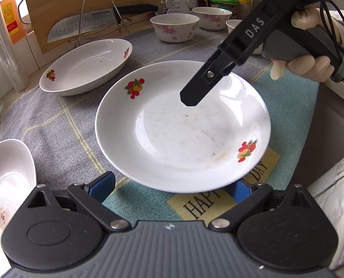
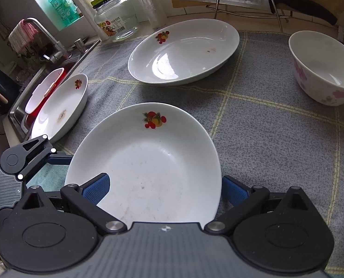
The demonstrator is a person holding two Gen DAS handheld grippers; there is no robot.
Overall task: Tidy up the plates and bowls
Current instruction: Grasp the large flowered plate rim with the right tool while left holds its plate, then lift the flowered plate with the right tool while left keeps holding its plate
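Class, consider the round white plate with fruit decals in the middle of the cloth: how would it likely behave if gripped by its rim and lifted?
The round white glazed plate with fruit decals looks stiff and ceramic, so probably fragile if dropped. Its glossy surface, showing bright reflections, may be slippery between pads. Held at one rim only, its wide shallow shape would likely tilt.

Both tools spread wide — left tool (image 1: 169,188) low, right tool (image 2: 165,191) angled downward.

Third bowl (image 1: 233,26) perhaps half hidden
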